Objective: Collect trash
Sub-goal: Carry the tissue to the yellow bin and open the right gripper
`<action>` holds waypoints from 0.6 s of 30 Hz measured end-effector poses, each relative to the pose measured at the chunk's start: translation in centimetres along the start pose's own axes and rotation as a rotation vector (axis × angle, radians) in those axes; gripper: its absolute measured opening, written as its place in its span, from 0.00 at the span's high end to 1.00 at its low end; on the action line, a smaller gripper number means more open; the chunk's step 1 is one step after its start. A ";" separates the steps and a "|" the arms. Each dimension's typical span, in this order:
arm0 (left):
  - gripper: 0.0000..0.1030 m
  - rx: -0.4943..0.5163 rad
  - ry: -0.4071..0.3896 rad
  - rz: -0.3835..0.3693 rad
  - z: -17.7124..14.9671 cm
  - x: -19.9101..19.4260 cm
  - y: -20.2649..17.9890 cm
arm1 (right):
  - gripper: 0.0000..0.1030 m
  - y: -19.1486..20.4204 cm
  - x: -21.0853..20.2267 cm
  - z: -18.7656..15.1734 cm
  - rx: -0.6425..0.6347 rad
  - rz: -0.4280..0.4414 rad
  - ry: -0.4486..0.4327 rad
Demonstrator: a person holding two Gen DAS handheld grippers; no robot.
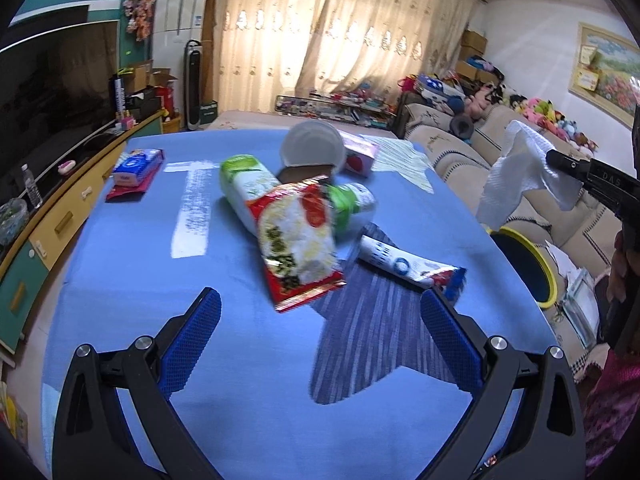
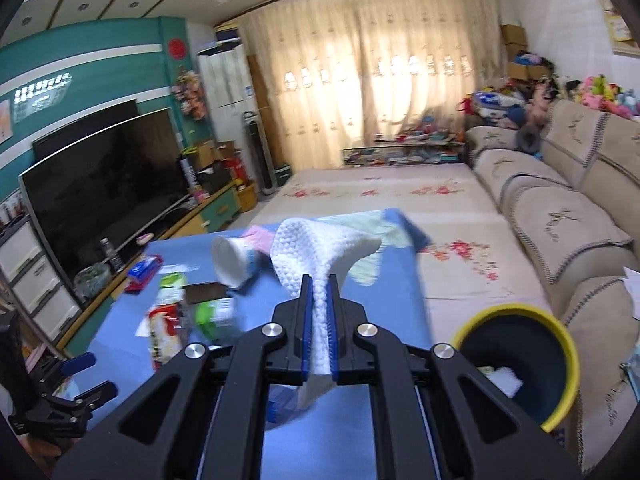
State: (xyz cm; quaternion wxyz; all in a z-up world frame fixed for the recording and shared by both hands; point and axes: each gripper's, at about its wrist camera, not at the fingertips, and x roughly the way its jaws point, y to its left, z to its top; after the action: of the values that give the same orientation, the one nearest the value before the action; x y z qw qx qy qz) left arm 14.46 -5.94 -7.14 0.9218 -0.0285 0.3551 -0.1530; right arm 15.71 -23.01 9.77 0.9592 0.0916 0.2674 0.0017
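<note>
Here we hold the right gripper (image 2: 319, 280) clenched on a white paper towel (image 2: 320, 248), which is pinched between the blue pads, fans out beyond the tips toward twelve o'clock and hangs in a tail behind them; its long axis runs along the fingers. In the left wrist view the same towel (image 1: 516, 172) hangs in the air past the table's three o'clock edge, above the yellow-rimmed bin (image 1: 524, 264). That bin (image 2: 520, 360) stands off the table's right edge, at four o'clock in the right wrist view, beside the sofa (image 2: 560, 220), with something white lying inside. Our left gripper (image 1: 320, 312) is released, jaws wide apart, over the near part of the blue table (image 1: 120, 280), with bare cloth between its fingers. Ahead of it at twelve o'clock lies a red snack packet (image 1: 300, 240), its long axis running from eleven to five o'clock, overlapping a green-and-white wrapper (image 1: 244, 188) beneath it. A white tube-like wrapper (image 1: 400, 260) lies at one o'clock, pointing toward four o'clock, its end near the right finger. A white cup (image 1: 312, 148) lies tipped on its side farther back. A tissue pack (image 1: 136, 168) sits near the table's ten o'clock edge. The left half of the table is mostly open cloth.
</note>
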 end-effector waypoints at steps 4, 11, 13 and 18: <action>0.05 0.026 0.015 -0.022 -0.2 0.6 -1.6 | 0.92 -4.0 -0.5 -0.7 0.033 -0.112 0.010; 0.05 0.065 0.044 -0.037 -0.1 1.8 -3.9 | 0.92 -11.1 0.9 -3.2 0.100 -0.298 0.064; 0.05 0.076 0.054 -0.039 -0.1 2.1 -4.7 | 0.92 -13.0 2.1 -4.3 0.125 -0.329 0.096; 0.05 0.095 0.076 -0.043 0.0 3.1 -5.9 | 0.85 -15.3 4.8 -6.7 0.144 -0.380 0.161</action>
State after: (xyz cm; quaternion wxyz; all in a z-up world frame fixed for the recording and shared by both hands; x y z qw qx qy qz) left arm 15.06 -12.53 -8.22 0.9045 0.0132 0.3813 -0.1906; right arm 15.68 -36.61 -1.04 0.9088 0.1076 0.3549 -0.1910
